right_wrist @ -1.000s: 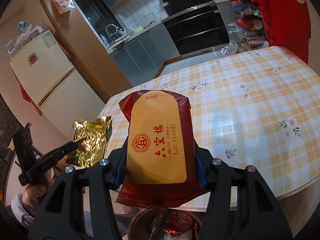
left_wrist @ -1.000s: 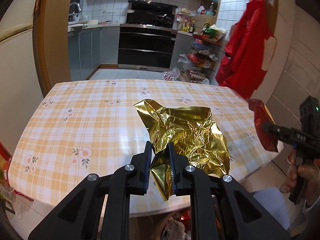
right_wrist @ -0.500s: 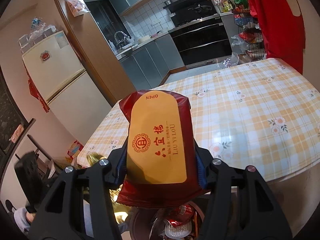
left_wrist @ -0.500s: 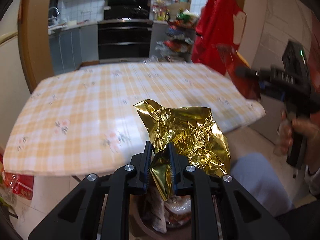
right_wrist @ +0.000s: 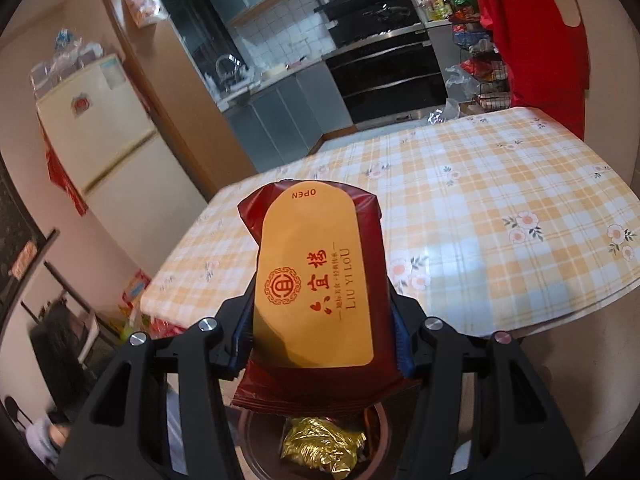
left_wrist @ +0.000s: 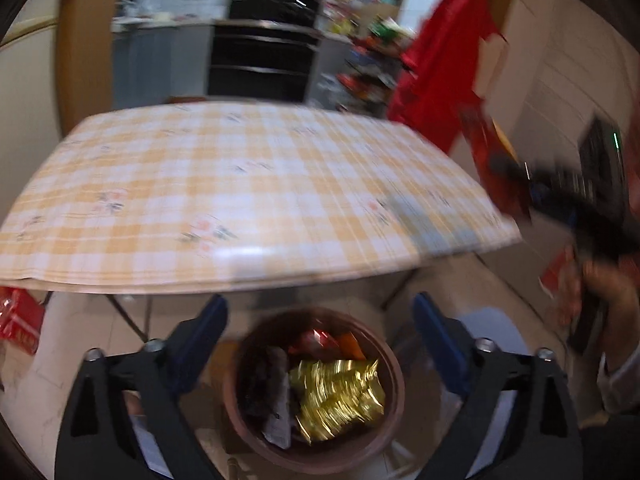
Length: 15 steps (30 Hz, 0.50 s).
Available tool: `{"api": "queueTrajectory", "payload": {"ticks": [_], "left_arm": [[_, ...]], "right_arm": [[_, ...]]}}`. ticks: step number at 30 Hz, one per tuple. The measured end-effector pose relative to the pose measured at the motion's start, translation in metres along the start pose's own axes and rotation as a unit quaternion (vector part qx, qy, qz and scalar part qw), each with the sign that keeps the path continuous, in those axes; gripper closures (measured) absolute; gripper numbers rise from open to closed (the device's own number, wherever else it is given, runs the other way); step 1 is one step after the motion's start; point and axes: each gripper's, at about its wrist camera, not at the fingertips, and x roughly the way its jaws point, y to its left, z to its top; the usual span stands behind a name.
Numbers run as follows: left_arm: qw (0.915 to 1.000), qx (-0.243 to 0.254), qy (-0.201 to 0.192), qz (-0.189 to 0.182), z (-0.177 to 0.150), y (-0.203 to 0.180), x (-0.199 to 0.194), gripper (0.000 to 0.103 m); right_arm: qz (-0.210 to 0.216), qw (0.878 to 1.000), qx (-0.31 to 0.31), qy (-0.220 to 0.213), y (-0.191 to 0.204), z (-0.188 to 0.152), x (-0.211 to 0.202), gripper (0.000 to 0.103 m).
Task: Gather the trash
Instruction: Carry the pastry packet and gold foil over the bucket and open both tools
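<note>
- Two pieces of trash are in play: a crumpled gold foil wrapper [left_wrist: 338, 398] and a dark red snack packet [right_wrist: 316, 300] with an orange label.
- Gold foil wrapper: lies inside the brown round bin [left_wrist: 240, 412] on the floor, on top of other wrappers and beside a dark piece of litter. In the right wrist view the same foil [right_wrist: 320, 446] shows in the bin directly below the packet.
- Left gripper [left_wrist: 320, 344]: jaws are opening and stand spread wide, one on each side of the bin's rim in the picture. Nothing is between the blue pads [left_wrist: 208, 320]; the foil lies below them, apart from both.
- Dark red snack packet: pinched across its width by the right gripper [right_wrist: 320, 336], both pads pressing on its side edges. The packet stands upright in the jaws, label toward the camera, with the word OPEN upside down at its top end. It hangs above the bin, not in it.
- In the left wrist view the right gripper [left_wrist: 520, 188] appears at the right edge, blurred, with the red packet [left_wrist: 492, 168] in front of it and a hand [left_wrist: 608, 292] on its grip.
- Table [left_wrist: 240, 184]: covered with an orange and white checked cloth with flower prints; its near edge overhangs the bin.
- Background: a kitchen with a black oven [right_wrist: 384, 76], grey cabinets, a cream fridge [right_wrist: 104, 128] at left and a red garment [right_wrist: 536, 40] hanging at right.
</note>
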Motion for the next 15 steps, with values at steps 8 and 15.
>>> {"api": "queueTrajectory", "payload": {"ticks": [8, 15], "left_arm": [[0.9925, -0.019, -0.079, 0.091, 0.025, 0.024, -0.037, 0.006], [0.9872, -0.011, -0.093, 0.129, 0.023, 0.035, -0.048, 0.006]], "right_arm": [[-0.001, 0.995, -0.049, 0.084, 0.028, -0.031, 0.035, 0.047], [0.023, 0.986, -0.087, 0.139, 0.064, -0.053, 0.062, 0.045]]}}
